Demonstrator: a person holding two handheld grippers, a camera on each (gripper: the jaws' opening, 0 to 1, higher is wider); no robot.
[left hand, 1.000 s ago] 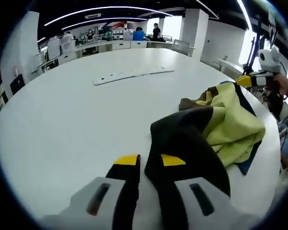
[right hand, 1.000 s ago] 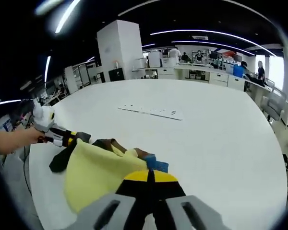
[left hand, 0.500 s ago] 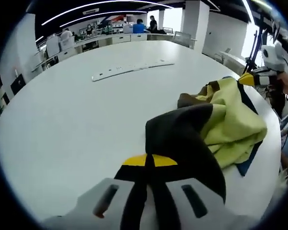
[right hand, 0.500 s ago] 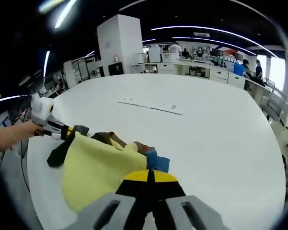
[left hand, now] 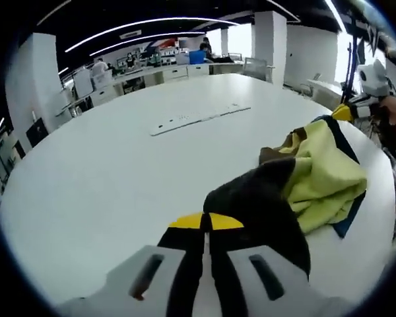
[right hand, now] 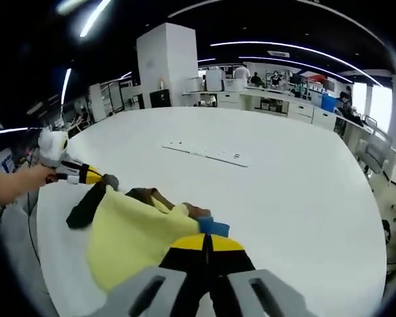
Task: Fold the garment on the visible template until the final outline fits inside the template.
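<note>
A crumpled garment lies on the white table [left hand: 99,191], with a yellow-green body [left hand: 323,175], a black part [left hand: 257,205], brown lining [left hand: 277,153] and a blue edge [left hand: 348,221]. My left gripper [left hand: 206,221] is shut on the black part at the near end. In the right gripper view the yellow cloth [right hand: 135,234] runs from my right gripper [right hand: 204,243], which is shut on its edge beside a blue patch [right hand: 214,226]. The left gripper [right hand: 86,175], held by a hand, pinches the black end [right hand: 86,205]. The right gripper [left hand: 346,111] holds the far corner.
A long white strip [left hand: 198,117] [right hand: 208,152] lies flat on the table beyond the garment. The table edge [left hand: 376,218] runs close behind the cloth. Desks, pillars and people stand far back in the room.
My left gripper, open a second ago around the black part, has shut on it. The right gripper stays shut on the yellow edge. Both views shifted slightly.
</note>
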